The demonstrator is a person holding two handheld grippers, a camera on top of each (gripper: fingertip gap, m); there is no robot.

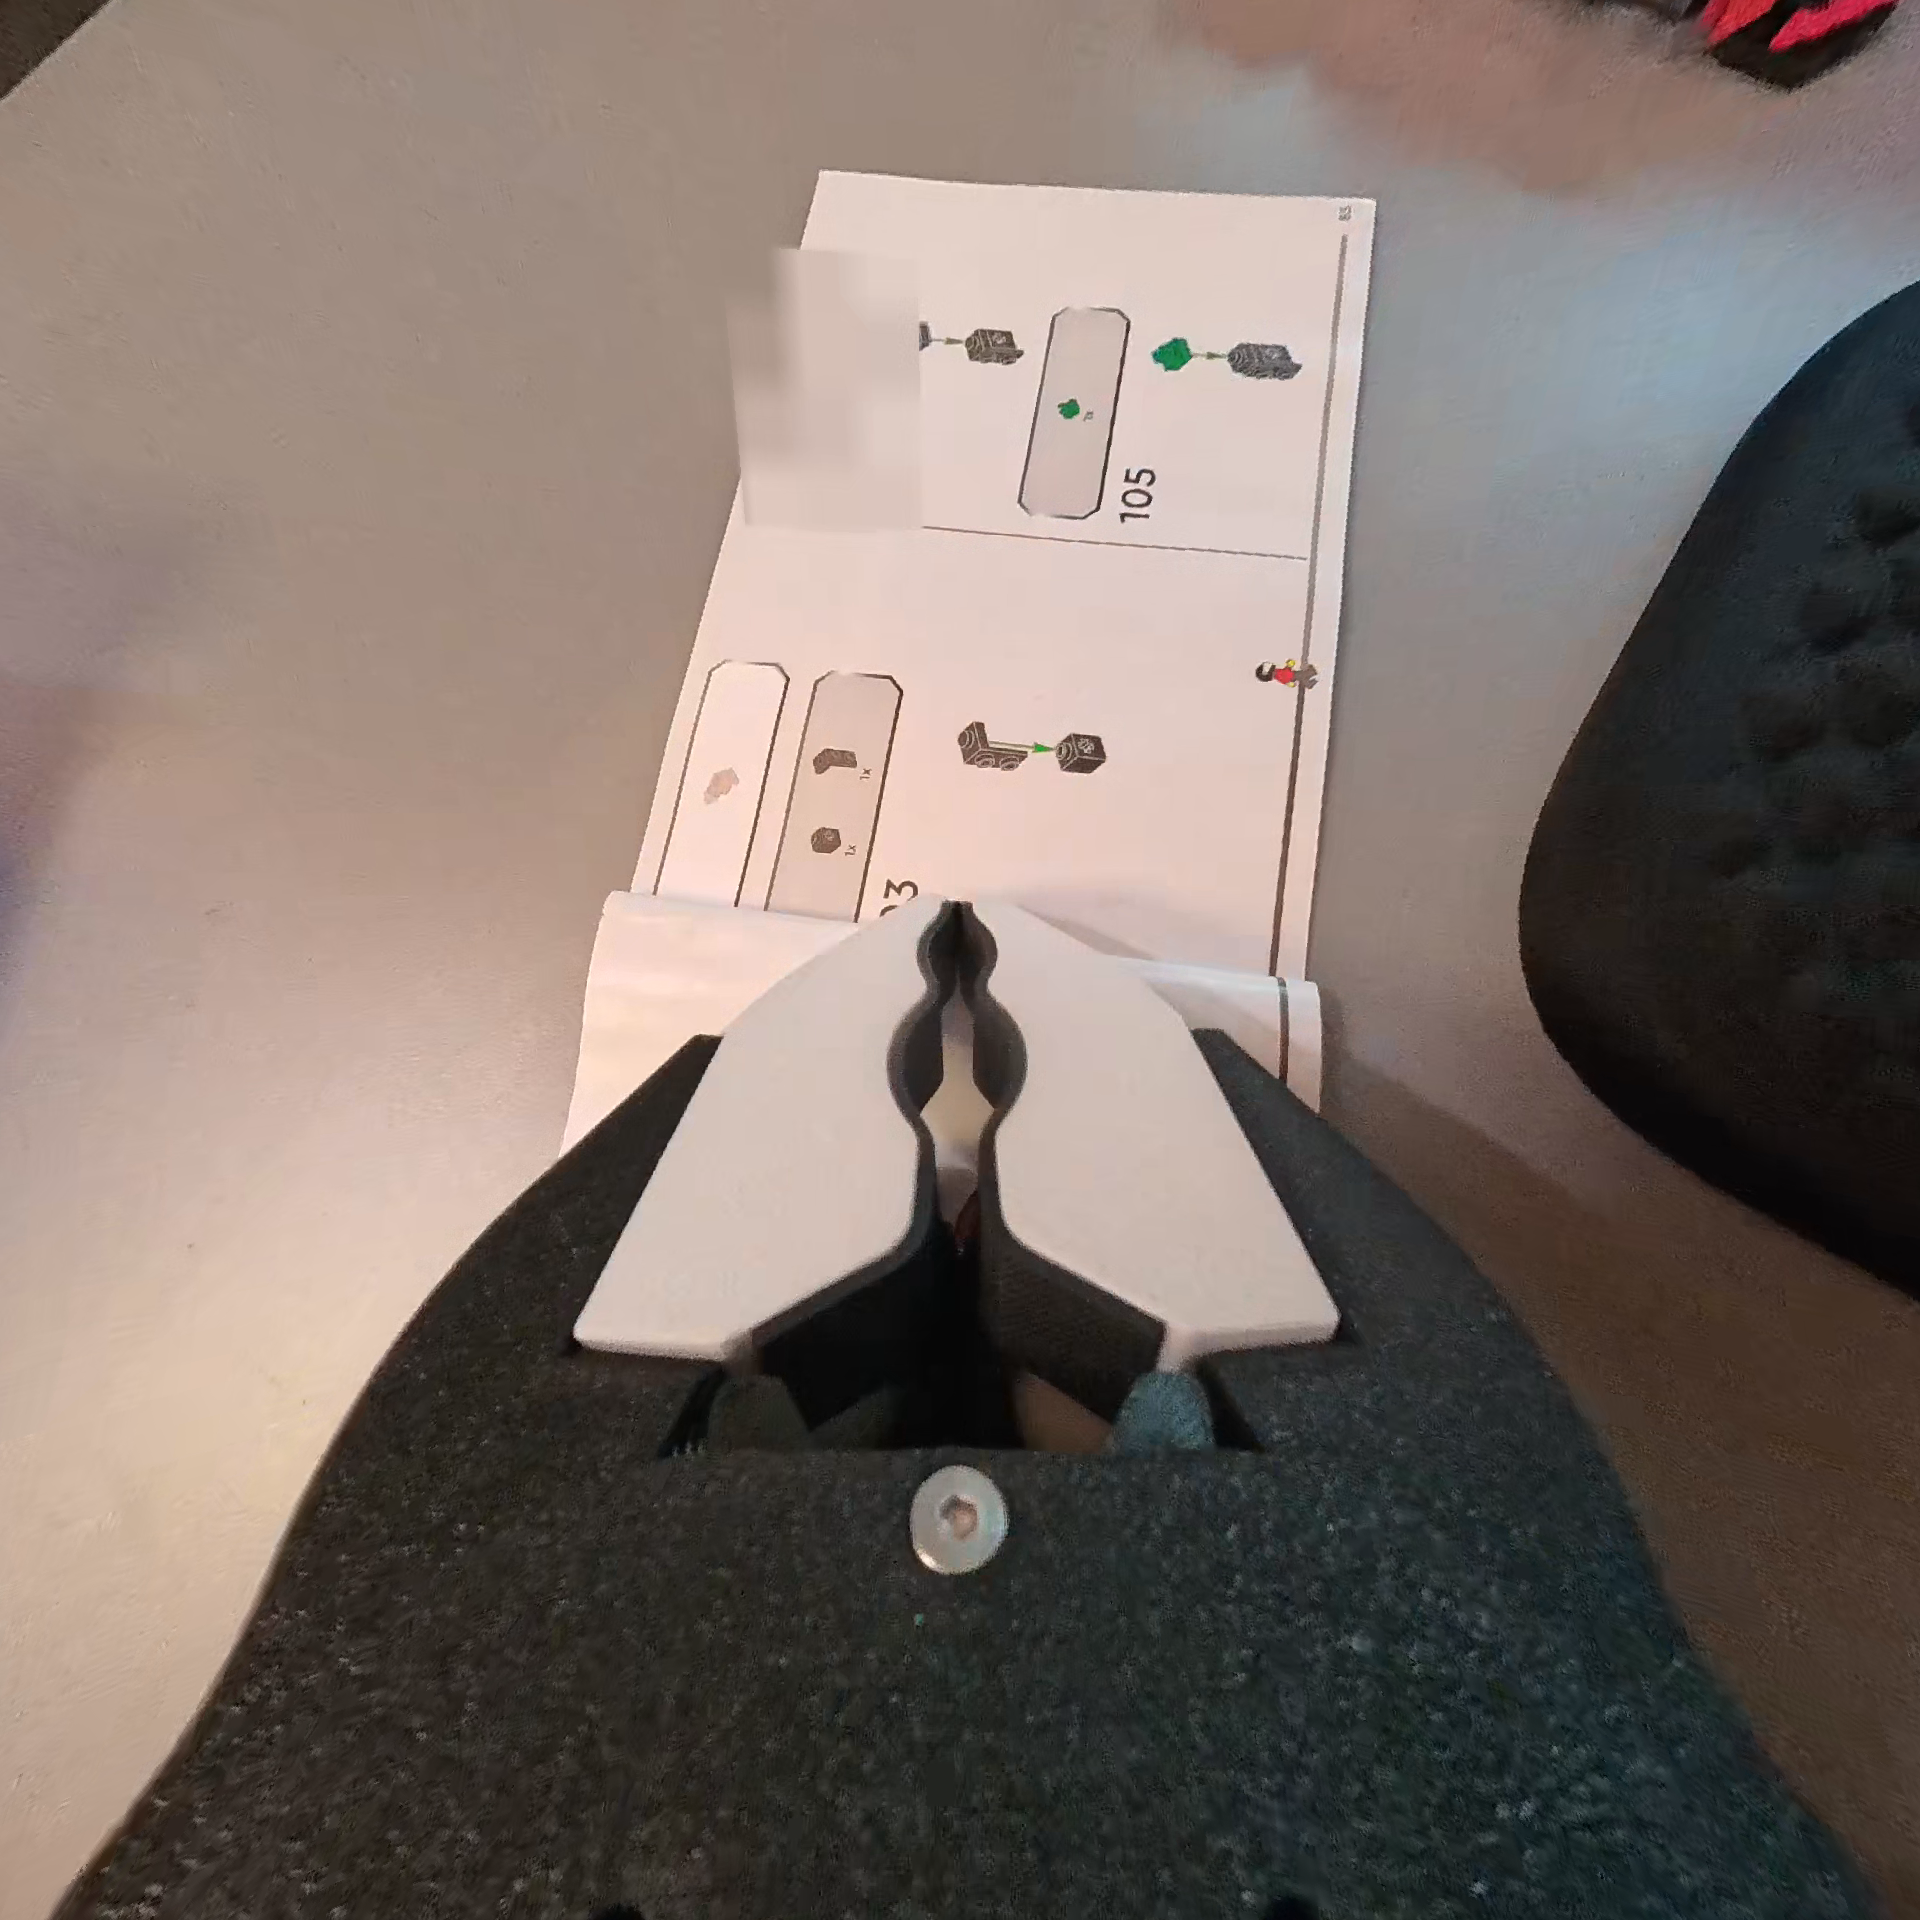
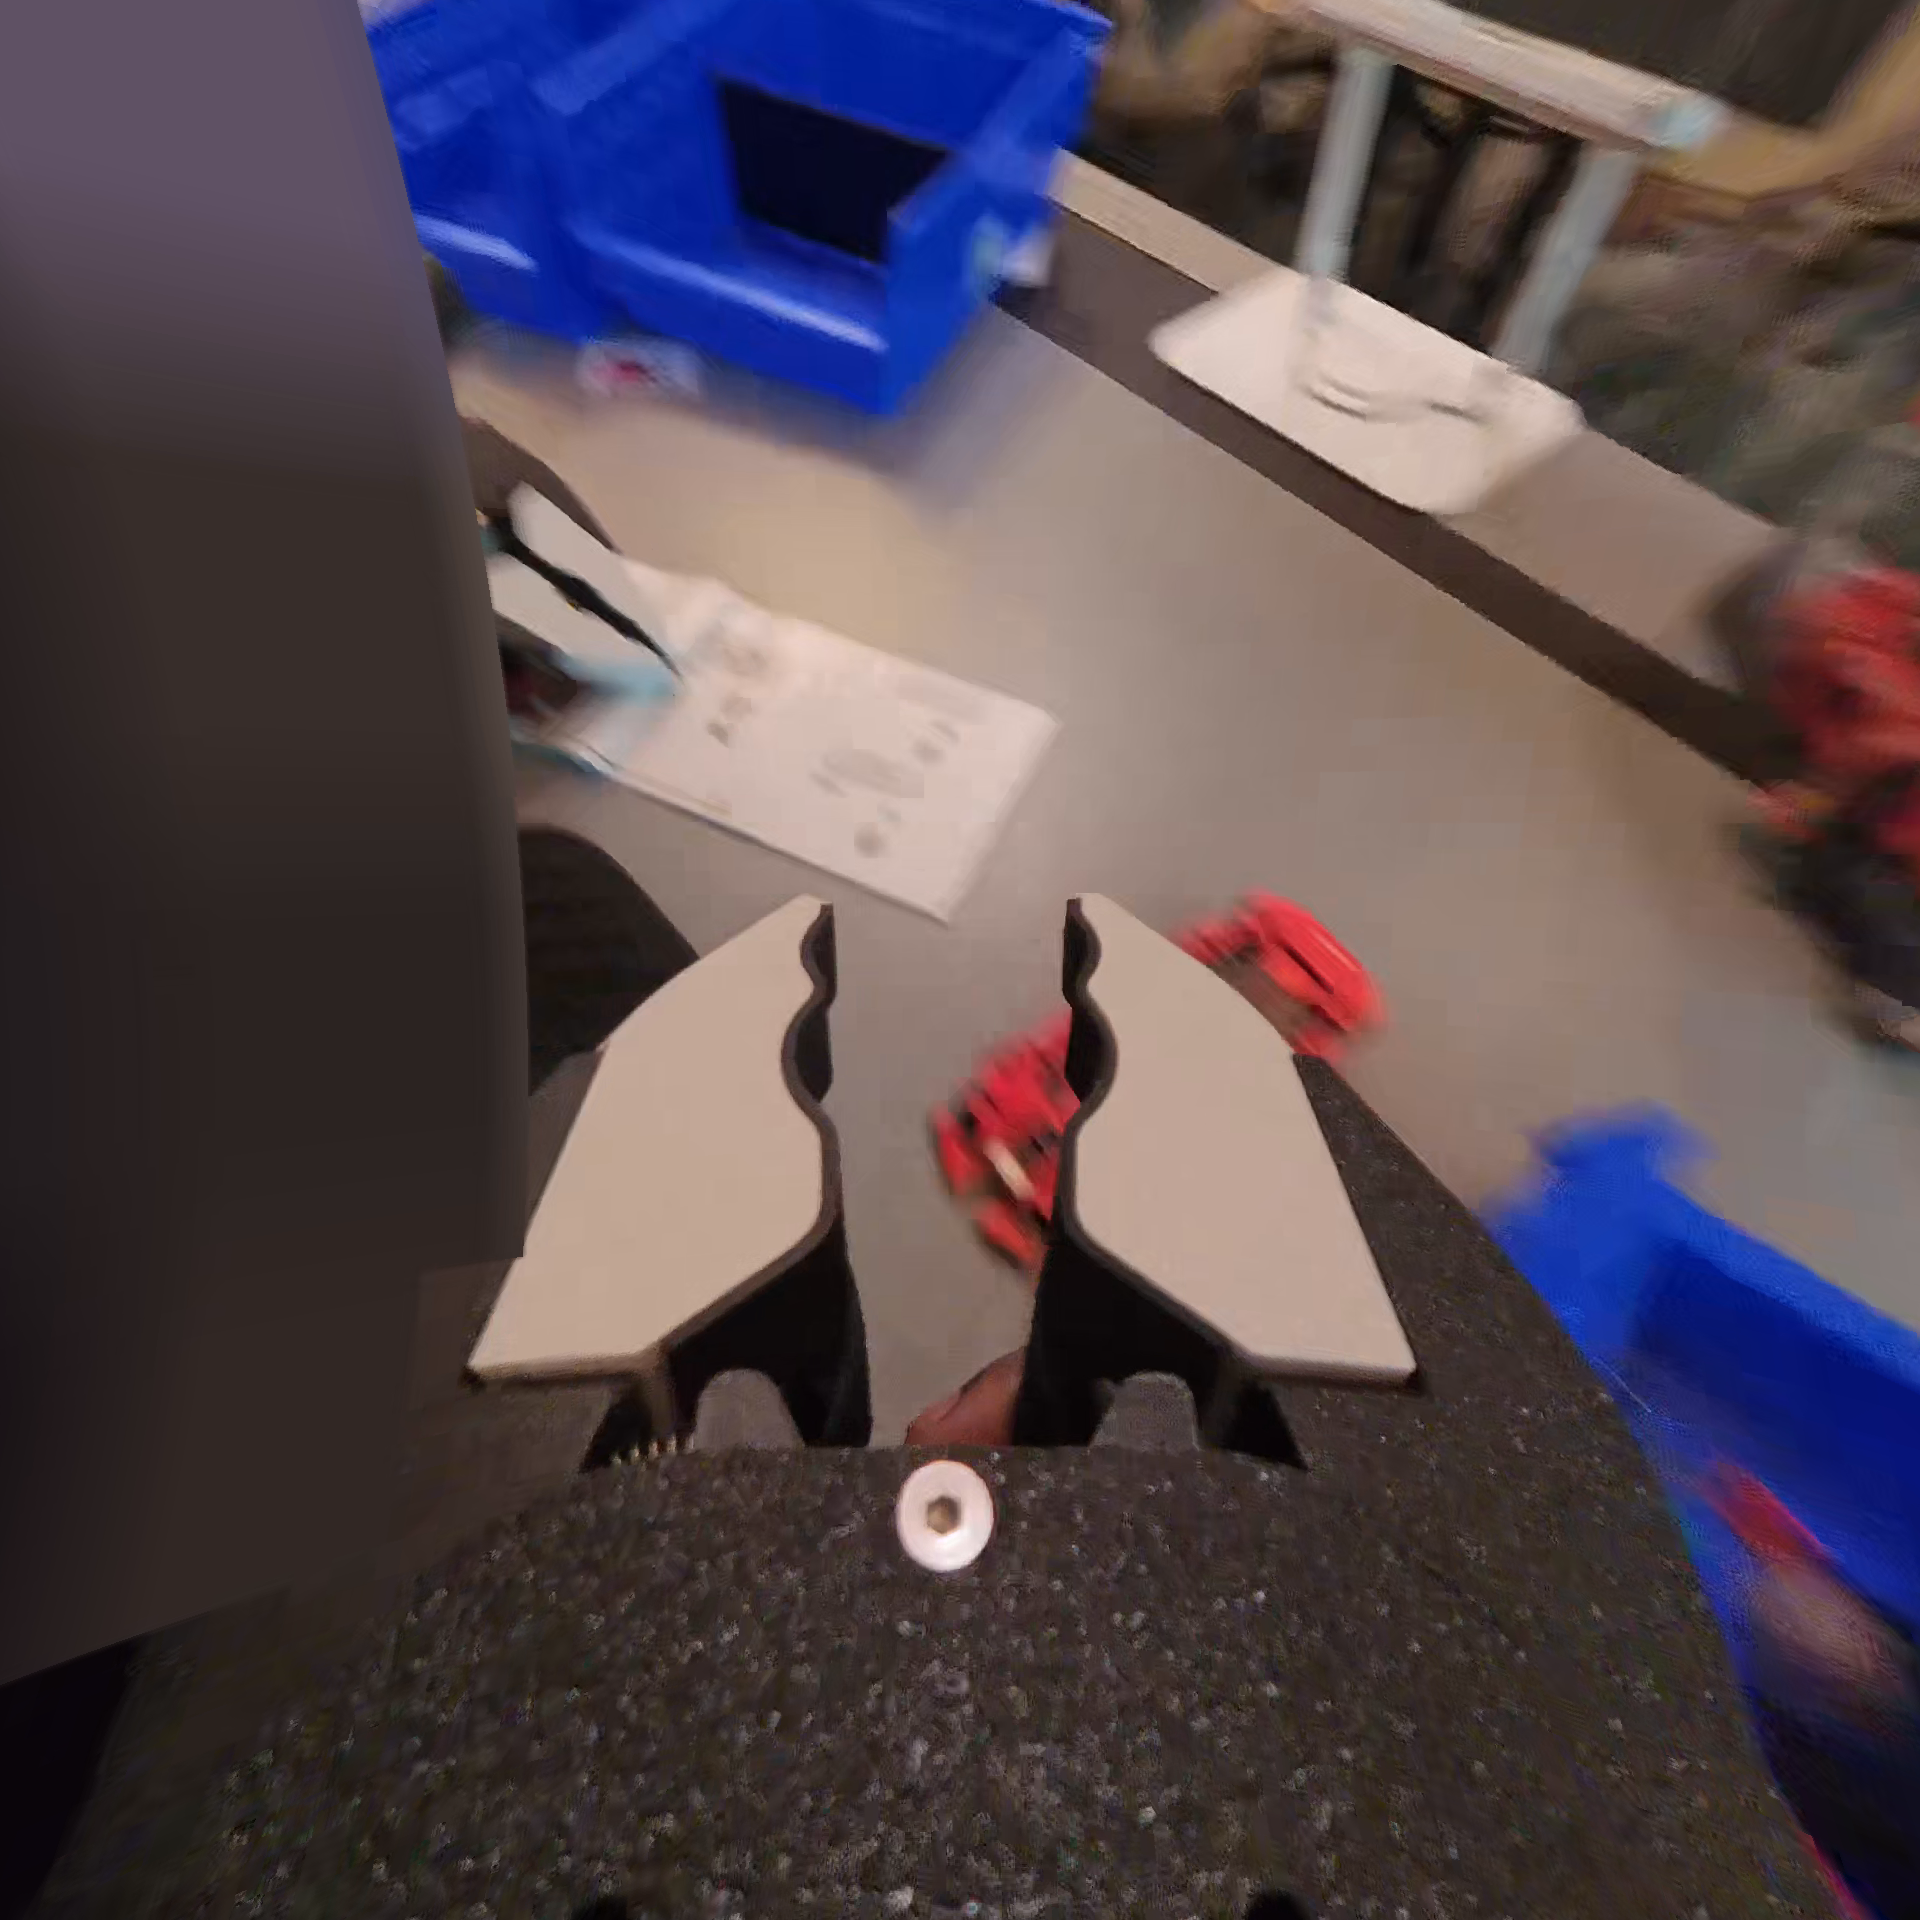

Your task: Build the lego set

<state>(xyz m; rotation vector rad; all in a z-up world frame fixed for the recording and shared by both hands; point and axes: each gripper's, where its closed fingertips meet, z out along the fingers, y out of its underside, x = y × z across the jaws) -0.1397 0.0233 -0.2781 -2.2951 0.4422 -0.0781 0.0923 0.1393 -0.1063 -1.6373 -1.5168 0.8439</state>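
The open instruction booklet (image 1: 1039,623) lies on the grey table (image 1: 312,623). My left gripper (image 1: 958,910) is shut with its tips at the curled near edge of a page and seems to pinch it. In the right wrist view the booklet (image 2: 831,758) lies ahead, with the left gripper (image 2: 582,592) at its left end. My right gripper (image 2: 948,914) is open and empty above the table. Blurred red lego assemblies lie under it (image 2: 1008,1143) and just to its right (image 2: 1288,966).
A black padded object (image 1: 1766,779) stands right of the booklet. Blue bins sit at the back (image 2: 790,177) and near right (image 2: 1714,1351). A larger red model (image 2: 1849,707) is at the far right, a white tray (image 2: 1361,405) near the table's dark far edge.
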